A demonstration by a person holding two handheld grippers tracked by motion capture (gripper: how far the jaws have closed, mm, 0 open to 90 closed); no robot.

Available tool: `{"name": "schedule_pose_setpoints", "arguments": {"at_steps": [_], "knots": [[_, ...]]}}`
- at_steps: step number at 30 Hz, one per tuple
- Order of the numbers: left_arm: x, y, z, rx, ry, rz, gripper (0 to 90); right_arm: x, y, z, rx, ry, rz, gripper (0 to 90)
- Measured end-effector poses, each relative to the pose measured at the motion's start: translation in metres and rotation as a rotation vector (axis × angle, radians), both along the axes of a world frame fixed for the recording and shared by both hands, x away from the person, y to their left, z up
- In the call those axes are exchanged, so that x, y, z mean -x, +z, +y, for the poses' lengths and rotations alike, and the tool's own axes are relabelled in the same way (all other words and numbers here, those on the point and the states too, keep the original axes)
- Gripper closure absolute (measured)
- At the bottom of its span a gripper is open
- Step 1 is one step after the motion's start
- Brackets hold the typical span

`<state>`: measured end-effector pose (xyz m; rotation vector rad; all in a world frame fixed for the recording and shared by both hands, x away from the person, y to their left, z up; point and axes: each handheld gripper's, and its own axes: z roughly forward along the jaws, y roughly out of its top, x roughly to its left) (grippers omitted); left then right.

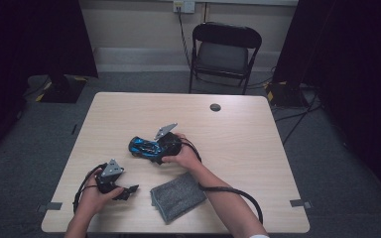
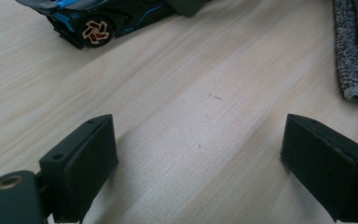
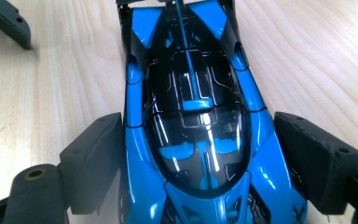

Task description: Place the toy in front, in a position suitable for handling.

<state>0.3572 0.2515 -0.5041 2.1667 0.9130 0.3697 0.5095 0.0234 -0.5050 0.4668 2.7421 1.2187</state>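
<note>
A blue and black toy car (image 1: 144,146) lies near the middle of the light wooden table (image 1: 243,144). My right gripper (image 1: 155,151) reaches it from the right. In the right gripper view the two black jaws press against both flanks of the car (image 3: 196,116), so my right gripper (image 3: 196,156) is shut on it. My left gripper (image 1: 130,191) rests low near the front left of the table. Its jaws stand wide apart over bare wood, so my left gripper (image 2: 198,154) is open. The car's orange-spoked wheel (image 2: 95,31) shows beyond it.
A folded grey cloth (image 1: 177,196) lies near the front edge between my forearms, and its edge (image 2: 356,46) is just right of the left gripper. A round grommet (image 1: 215,107) sits at the table's back. A black folding chair (image 1: 225,49) stands behind the table.
</note>
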Motion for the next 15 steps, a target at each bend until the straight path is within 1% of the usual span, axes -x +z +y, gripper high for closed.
{"name": "schedule_pose_setpoints", "arguments": {"at_steps": [3, 6, 11, 15], "knots": [[0.0, 0.0, 0.0, 0.0, -0.001, 0.0, 9.9, 0.0011, -0.0005, 0.0011, 0.006, -0.002, -0.018, 18.0], [0.0, 0.0, 0.0001, 0.0, -0.001, 0.0, 9.9, 0.0004, -0.0004, 0.0008, 0.002, -0.003, -0.02, 20.1], [-0.0001, 0.0, 0.0, -0.001, -0.001, 0.0, 9.9, -0.0003, -0.0002, 0.003, 0.008, -0.003, -0.019, 18.6], [-0.0001, 0.0, 0.0, -0.001, -0.001, 0.0, 9.9, -0.0009, -0.0005, 0.0038, 0.003, -0.004, -0.016, 18.5]]}}
